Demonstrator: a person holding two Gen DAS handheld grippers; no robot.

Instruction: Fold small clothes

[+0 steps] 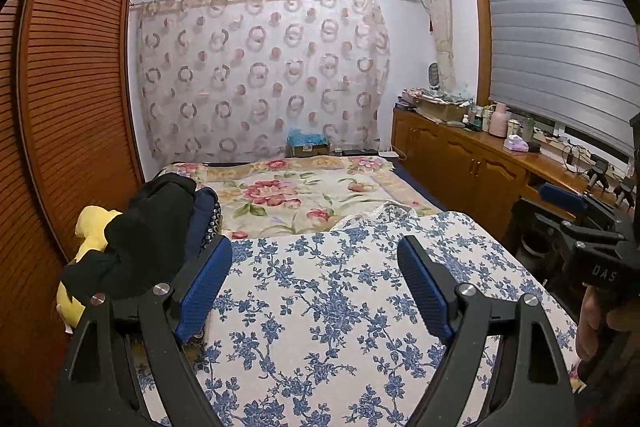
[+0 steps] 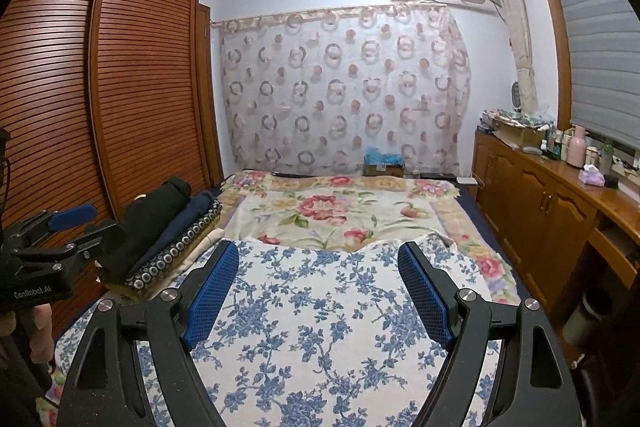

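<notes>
Left gripper: black frame, blue-padded fingers spread wide with nothing between them, held above the near end of the bed. Right gripper: same build, fingers likewise spread and holding nothing; it also shows at the right edge of the left wrist view, with a hand on its grip. Blue-flowered white cloth: spread flat over the near part of the bed, below both grippers, not touched by either. Stack of folded clothes: on the left side of the bed just beside the flowered cloth; a black piece on top, dark blue beneath, then a ring-patterned layer. Yellow plush item: left of the stack, against the slatted wooden wardrobe. Rose-patterned blanket: covers the far half of the bed. Circle-print curtain: on the far wall. Wooden cabinet: along the right, top crowded with bottles and small items.
</notes>
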